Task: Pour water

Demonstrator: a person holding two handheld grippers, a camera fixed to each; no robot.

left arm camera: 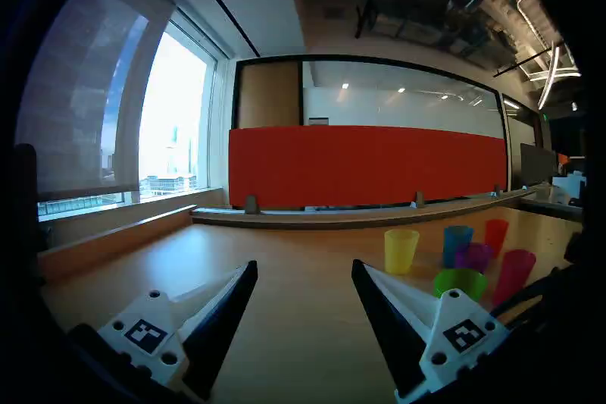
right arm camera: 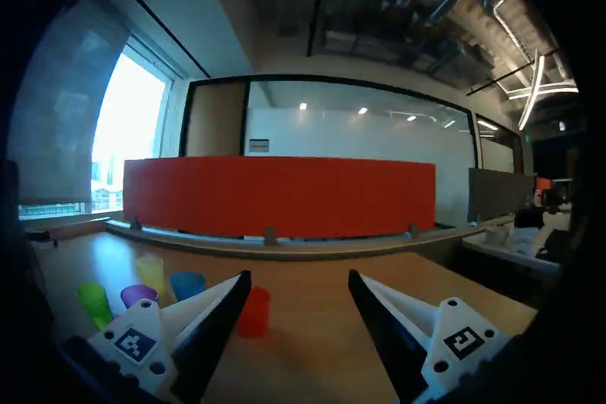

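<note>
Well, in the left gripper view the left gripper (left arm camera: pixel 304 267) hangs low over the wooden table (left arm camera: pixel 303 336), its jaws apart with nothing between them. Beyond its right finger, off to that side, stand the cups: yellow cup (left arm camera: pixel 401 251) nearest the gap, then blue cup (left arm camera: pixel 457 243), purple cup (left arm camera: pixel 473 256), green cup (left arm camera: pixel 460 283), red cup (left arm camera: pixel 496 235) and pink cup (left arm camera: pixel 514 275).

In the right gripper view the right gripper (right arm camera: pixel 299 275) is spread too and holds nothing. The red cup (right arm camera: pixel 254 311) shows in the gap, close beside the left finger. The blue cup (right arm camera: pixel 186 285), yellow cup (right arm camera: pixel 151 273), purple cup (right arm camera: pixel 139 295) and green cup (right arm camera: pixel 95 303) stand outside that finger.
</note>
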